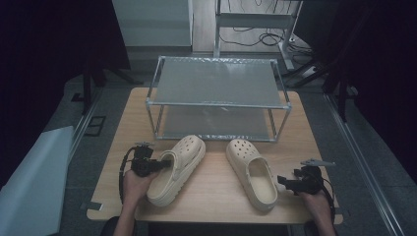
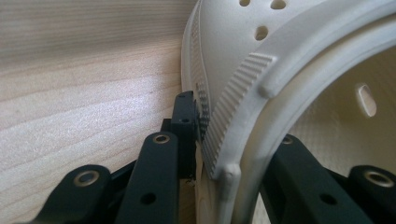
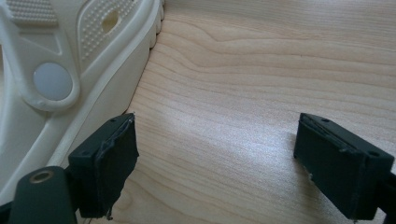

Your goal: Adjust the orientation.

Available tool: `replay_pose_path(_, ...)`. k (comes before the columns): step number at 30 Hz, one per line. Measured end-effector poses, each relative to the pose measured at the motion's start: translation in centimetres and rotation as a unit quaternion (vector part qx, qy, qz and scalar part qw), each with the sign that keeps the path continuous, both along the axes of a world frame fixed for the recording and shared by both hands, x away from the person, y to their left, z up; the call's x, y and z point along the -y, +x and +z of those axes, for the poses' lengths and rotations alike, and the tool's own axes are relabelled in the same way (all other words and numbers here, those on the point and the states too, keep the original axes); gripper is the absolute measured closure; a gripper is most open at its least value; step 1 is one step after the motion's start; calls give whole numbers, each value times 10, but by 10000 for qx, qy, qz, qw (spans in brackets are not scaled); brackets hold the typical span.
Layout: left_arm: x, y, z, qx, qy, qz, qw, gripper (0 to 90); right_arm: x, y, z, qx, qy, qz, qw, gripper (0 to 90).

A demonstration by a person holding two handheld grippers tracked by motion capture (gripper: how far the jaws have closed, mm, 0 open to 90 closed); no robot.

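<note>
While the left gripper (image 1: pixel 158 166) is clenched on the side wall of the left clog (image 1: pixel 178 168), one finger outside and one inside the opening, the shoe lies toe-first toward the two-tier rack (image 1: pixel 216 98), probably gripped at the rim for a lift onto a shelf. Right gripper (image 1: pixel 287 183) rests on the wooden surface (image 1: pixel 216 189) just beside the right clog (image 1: pixel 252 173), fingers (image 3: pixel 109 163) released and empty, likely waiting its turn. No brand or writing readable on either shoe.
</note>
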State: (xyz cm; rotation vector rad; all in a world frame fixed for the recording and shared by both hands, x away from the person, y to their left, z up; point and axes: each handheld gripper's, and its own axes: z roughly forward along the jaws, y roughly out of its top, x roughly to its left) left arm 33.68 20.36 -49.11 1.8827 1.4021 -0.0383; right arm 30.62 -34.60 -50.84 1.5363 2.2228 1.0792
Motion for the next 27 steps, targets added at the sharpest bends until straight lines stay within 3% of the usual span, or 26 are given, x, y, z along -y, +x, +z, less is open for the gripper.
replay_pose_path(4,-7,2,-4,-105,-293,53,9995,744,0,0,0,-6,3,-3,10000,137)
replay_pose_path(7,-12,2,-5,-125,-373,83,9992,762,0,0,0,-6,8,-5,10000,137)
replay_pose_path(11,-17,4,-8,-260,-625,189,9975,771,0,0,0,-8,9,-9,10000,138)
replay_pose_path(17,-22,3,-9,-344,-743,382,9959,777,1,0,0,-28,25,-27,10000,139)
replay_pose_path(21,-27,3,-10,-381,-943,469,9937,777,1,0,0,-8,20,-37,10000,139)
replay_pose_path(24,-30,2,-9,-371,-1294,445,9899,777,2,-1,1,-9,28,-43,10000,140)
replay_pose_path(27,-29,1,-6,-331,-1382,389,9891,777,2,-1,2,25,69,-64,10000,141)
